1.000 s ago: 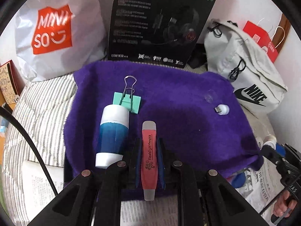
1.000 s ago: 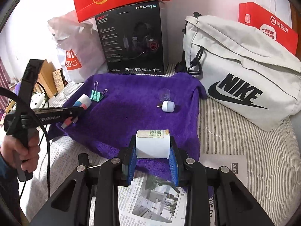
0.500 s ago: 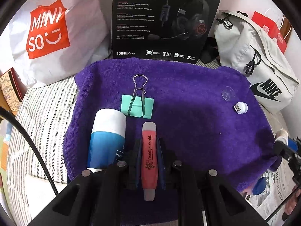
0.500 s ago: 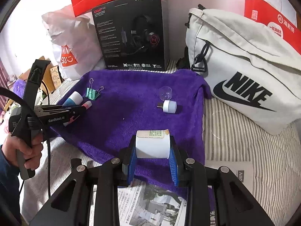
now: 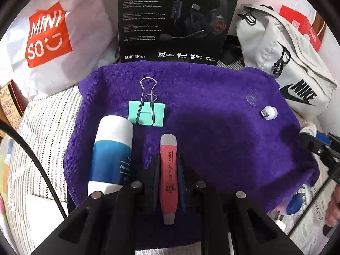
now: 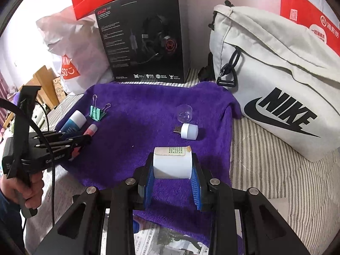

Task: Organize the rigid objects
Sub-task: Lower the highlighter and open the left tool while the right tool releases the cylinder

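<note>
My left gripper [image 5: 167, 161] is shut on a red pen-shaped flashlight earpick [image 5: 168, 176], held low over the purple towel [image 5: 212, 127]. A blue and white tube [image 5: 112, 148] lies just left of it, with a green binder clip [image 5: 146, 114] beyond. My right gripper [image 6: 172, 165] is shut on a white cylindrical bottle [image 6: 171, 163] over the towel's near edge [image 6: 148, 116]. A white USB lamp [image 6: 188, 130] and a clear plastic cap [image 6: 184, 112] lie ahead of it. The left gripper also shows in the right wrist view [image 6: 85, 142].
A black headset box [image 6: 144, 40] stands behind the towel. A white Miniso bag [image 5: 48, 38] is at back left and a grey Nike bag [image 6: 276, 80] at right. Newspaper [image 6: 170, 242] lies at the near edge on the striped bedding.
Both grippers have moved forward over the towel, each keeping its object. The left gripper now sits beside the blue tube, closer to the binder clip.
</note>
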